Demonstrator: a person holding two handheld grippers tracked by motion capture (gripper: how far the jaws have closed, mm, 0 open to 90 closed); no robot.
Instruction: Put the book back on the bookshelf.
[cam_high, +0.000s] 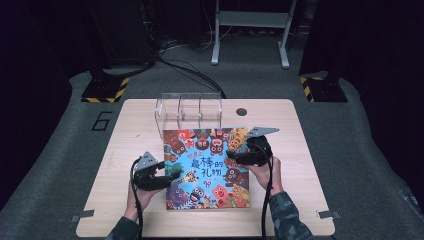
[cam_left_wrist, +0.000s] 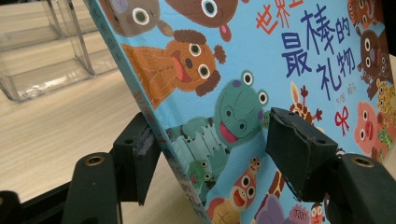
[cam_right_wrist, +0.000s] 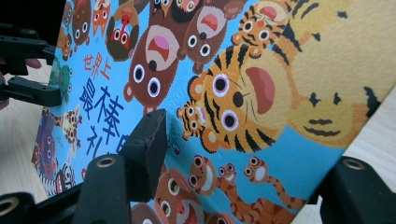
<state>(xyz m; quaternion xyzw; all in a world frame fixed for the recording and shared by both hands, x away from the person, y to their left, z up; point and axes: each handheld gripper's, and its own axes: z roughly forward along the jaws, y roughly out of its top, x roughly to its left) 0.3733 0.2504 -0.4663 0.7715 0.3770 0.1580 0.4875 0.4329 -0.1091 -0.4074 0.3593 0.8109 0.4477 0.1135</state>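
**A:** What are the tongs doing?

**B:** The left gripper (cam_high: 167, 172) straddles the picture book's (cam_high: 207, 167) left spine edge, jaws part open, one against the spine. The right gripper (cam_high: 239, 152) straddles its right edge, one jaw on the cover.

**A:** And the book?

**B:** Mid-table (cam_high: 290, 165), just near of a clear organizer (cam_high: 190, 107).

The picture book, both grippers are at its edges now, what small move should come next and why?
Probably close the left gripper the rest of the way on the picture book. Its jaws straddle the book's spine edge with a gap at the pad over the cover, so it has no firm hold yet. The clear plastic rack behind looks like the likely destination.
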